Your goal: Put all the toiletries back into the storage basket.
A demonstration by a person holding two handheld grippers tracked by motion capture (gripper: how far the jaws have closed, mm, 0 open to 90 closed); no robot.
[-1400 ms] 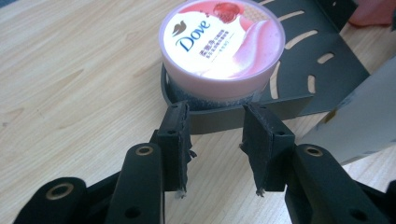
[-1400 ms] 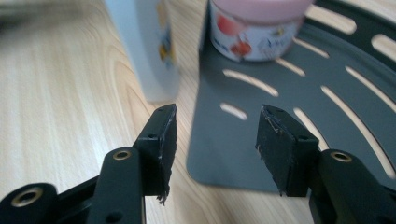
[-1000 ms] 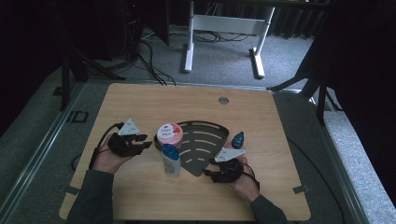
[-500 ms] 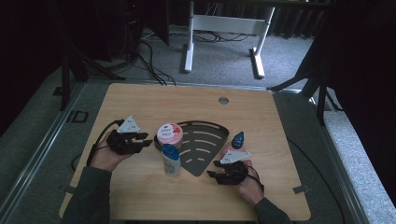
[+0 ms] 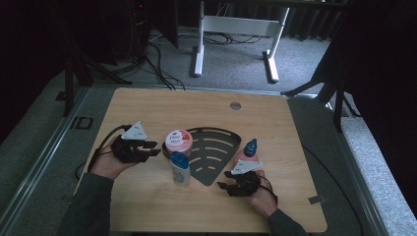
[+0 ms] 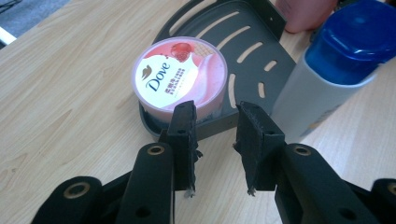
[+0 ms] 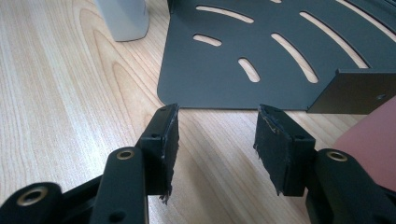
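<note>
A wooden table seen from above, with a person's forearms entering from the bottom edge, each hand holding black two-jaw tongs.

At the centre of the frame lies a dark, fan-shaped metal shelf with curved slots, flat on the table. A round pink jar with a white Dove lid sits on the shelf's left corner. Just below it, a grey bottle with a blue cap stands upright on the wood, touching or nearly touching the shelf's left edge. At the shelf's right edge stands a pink bottle with a dark blue cap.

The left gripper is at centre left, pointing right toward the jar. In the left gripper view its jaws are parted with nothing between them; they have just been closing a little. Beyond the tips sit the jar on the shelf's corner and, at the right of the frame, the grey bottle.

The right gripper is at lower centre right, just below the shelf, pointing left. In the right gripper view its jaws stand open and empty over bare wood, near the shelf's lower edge. The pink bottle is at the right edge, the grey bottle's base at upper left.
</note>
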